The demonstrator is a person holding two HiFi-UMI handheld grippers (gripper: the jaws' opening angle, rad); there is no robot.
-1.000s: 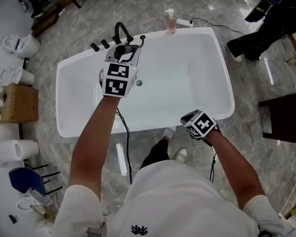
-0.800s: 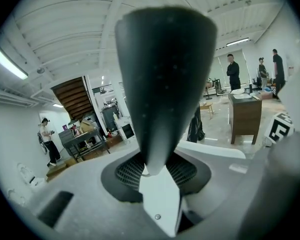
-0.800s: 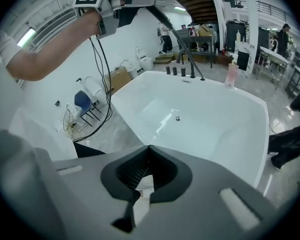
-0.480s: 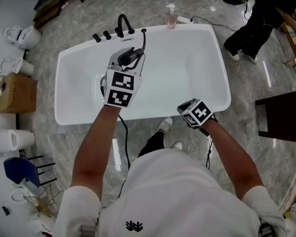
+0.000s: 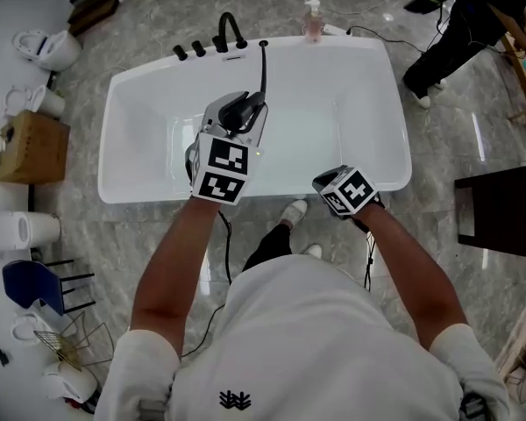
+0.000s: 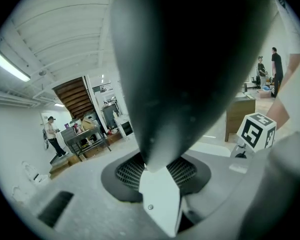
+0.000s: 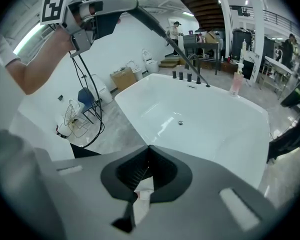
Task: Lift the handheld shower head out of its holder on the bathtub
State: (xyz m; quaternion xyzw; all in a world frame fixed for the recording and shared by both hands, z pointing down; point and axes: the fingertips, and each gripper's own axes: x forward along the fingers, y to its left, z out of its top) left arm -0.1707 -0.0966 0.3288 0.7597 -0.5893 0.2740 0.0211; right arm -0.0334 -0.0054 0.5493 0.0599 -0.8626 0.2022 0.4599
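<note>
Your left gripper: jaws clamped on the black handheld shower head. It's held in the air over the white bathtub, and its thin black end reaches toward the far rim just right of the faucet. Your right gripper: jaws closed, nothing between them, over the tub's near rim.

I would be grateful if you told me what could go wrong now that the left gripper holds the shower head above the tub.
1. The hose looks straight between the shower head in the left gripper and the bathtub deck; pulling farther may jerk it loose.
2. A slip would likely drop it into the tub.
3. A swinging hose might topple the soap bottle nearby.
</note>
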